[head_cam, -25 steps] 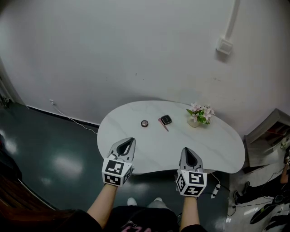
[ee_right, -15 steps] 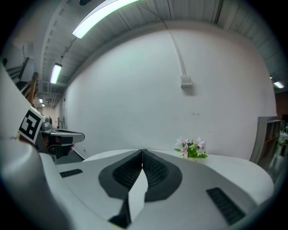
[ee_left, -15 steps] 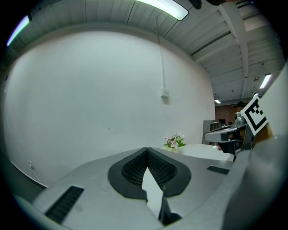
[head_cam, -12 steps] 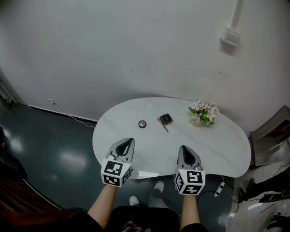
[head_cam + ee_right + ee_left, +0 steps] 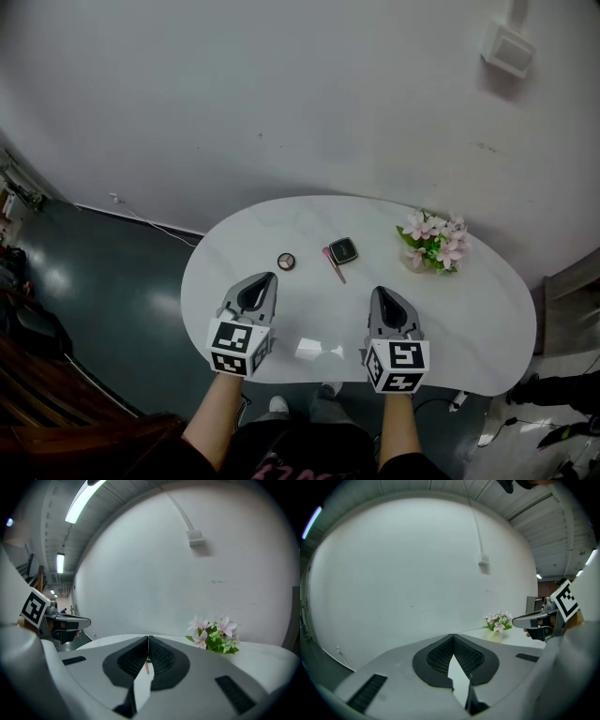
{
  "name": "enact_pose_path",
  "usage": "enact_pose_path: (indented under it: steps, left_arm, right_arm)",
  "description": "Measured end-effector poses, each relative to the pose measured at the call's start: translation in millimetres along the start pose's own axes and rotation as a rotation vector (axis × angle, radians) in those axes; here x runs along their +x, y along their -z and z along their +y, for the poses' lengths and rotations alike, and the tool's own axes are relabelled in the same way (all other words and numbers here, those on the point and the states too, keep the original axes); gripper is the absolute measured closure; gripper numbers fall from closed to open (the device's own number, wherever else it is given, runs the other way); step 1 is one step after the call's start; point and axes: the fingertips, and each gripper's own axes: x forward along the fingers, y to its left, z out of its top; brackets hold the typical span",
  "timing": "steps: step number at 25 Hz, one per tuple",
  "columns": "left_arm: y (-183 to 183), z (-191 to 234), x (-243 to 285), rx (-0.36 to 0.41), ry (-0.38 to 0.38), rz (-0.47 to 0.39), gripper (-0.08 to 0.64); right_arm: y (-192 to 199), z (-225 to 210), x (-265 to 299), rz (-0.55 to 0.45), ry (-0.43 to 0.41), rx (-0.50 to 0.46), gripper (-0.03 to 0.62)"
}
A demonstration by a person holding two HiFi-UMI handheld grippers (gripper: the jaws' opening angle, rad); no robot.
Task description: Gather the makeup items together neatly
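Three makeup items lie on the far middle of the white table (image 5: 469,309): a small round compact (image 5: 286,262), a thin pink stick (image 5: 334,264) and a dark square compact (image 5: 343,249). My left gripper (image 5: 267,279) hovers over the table's near left, short of the round compact, shut and empty. My right gripper (image 5: 382,293) hovers at the near right, also shut and empty. In the left gripper view the jaws (image 5: 452,637) meet at their tips. In the right gripper view the closed jaws (image 5: 148,639) point at the pink stick (image 5: 146,666), which shows through the gap below them.
A small pot of pink flowers (image 5: 437,244) stands at the table's far right, close to the square compact; it also shows as flowers (image 5: 498,622) and flowers (image 5: 215,634). A white wall rises behind the table. Dark floor surrounds it, with cables and a cabinet at the right.
The view has moved forward: the table is nearer and both grippers now hang over its near part instead of its front edge. Both stay shut.
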Motion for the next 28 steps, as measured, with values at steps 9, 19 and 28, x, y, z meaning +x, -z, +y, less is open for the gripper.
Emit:
enact_pose_path:
  steps: [9, 19, 28]
  left_arm:
    - [7.0, 8.8, 29.0, -0.007, -0.043, 0.044, 0.549]
    - [19.3, 34.7, 58.2, -0.022, -0.018, 0.071, 0.549]
    - [61.9, 47.4, 76.3, -0.068, 0.005, 0.137, 0.549]
  right_arm:
    - [5.9, -6.6, 36.7, 0.035, -0.056, 0.013, 0.529]
    - [9.8, 2.9, 68.2, 0.064, -0.035, 0.015, 0.529]
    - [41.6, 12.5, 96.8, 0.132, -0.034, 0.023, 0.529]
